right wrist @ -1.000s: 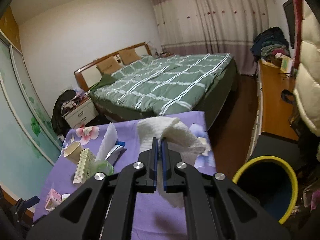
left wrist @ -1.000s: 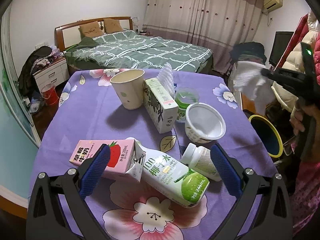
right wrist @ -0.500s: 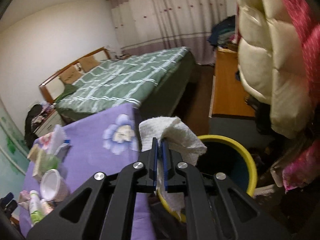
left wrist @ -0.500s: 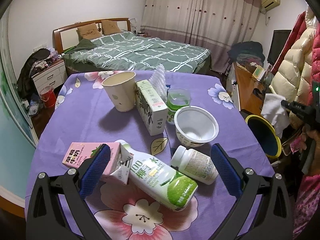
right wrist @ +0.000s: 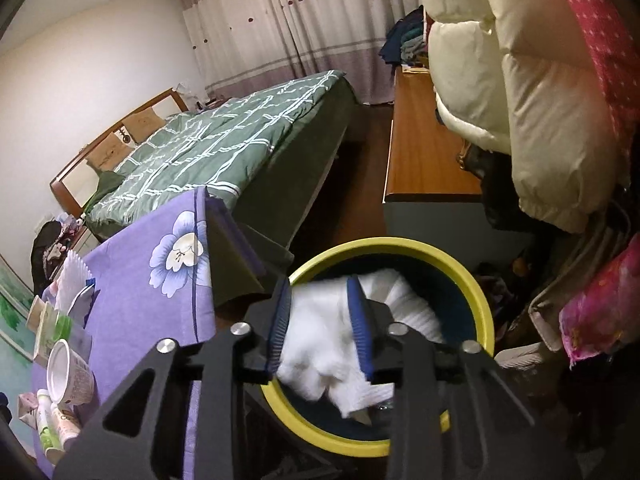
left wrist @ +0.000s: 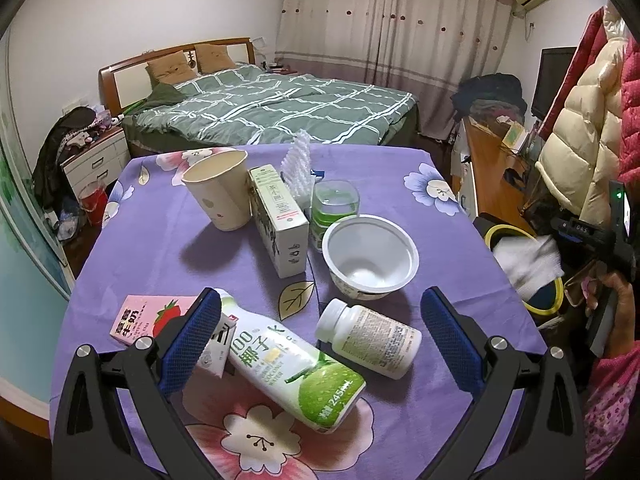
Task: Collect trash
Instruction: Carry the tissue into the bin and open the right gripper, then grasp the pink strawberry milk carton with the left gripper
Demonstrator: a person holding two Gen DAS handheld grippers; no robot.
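My right gripper [right wrist: 320, 332] hangs over the yellow-rimmed trash bin [right wrist: 486, 320] with its jaws parted. A white paper towel [right wrist: 320, 344], blurred, drops between the jaws into the bin; it also shows in the left wrist view [left wrist: 528, 260] beside the bin [left wrist: 494, 232]. My left gripper [left wrist: 320, 328] is open and empty above the purple tablecloth [left wrist: 160, 240], over a green coconut-water bottle [left wrist: 288, 364], a white pill bottle [left wrist: 372, 336] and a pink milk carton [left wrist: 140, 318].
On the table stand a paper cup [left wrist: 218, 190], a tissue box [left wrist: 280, 220], a green glass [left wrist: 334, 204] and a white plastic bowl [left wrist: 370, 256]. A bed [left wrist: 272, 108] lies behind, a wooden desk [right wrist: 420, 160] and hanging coats [right wrist: 520, 80] at right.
My right gripper swung from over the table down to the bin and opened, letting go of the paper towel. My left gripper stayed open and edged forward a little.
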